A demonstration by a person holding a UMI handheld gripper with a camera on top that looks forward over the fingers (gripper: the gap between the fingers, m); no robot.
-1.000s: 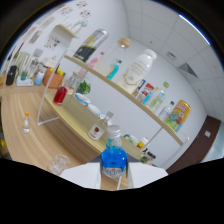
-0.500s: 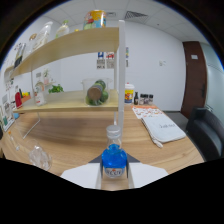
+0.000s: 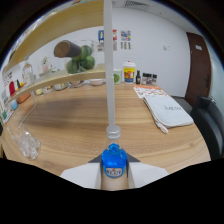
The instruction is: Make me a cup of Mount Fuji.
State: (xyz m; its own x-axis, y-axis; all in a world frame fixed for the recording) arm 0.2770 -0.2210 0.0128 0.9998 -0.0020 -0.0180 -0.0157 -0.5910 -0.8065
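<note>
gripper view | gripper (image 3: 114, 172) clenched on blue bottle (image 3: 114, 161) | above wooden table (image 3: 75, 120)

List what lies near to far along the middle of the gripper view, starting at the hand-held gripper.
Hand-held gripper shut on the blue bottle → bare wooden table → yellow-lidded jar by the wall → posters on the white wall.
</note>
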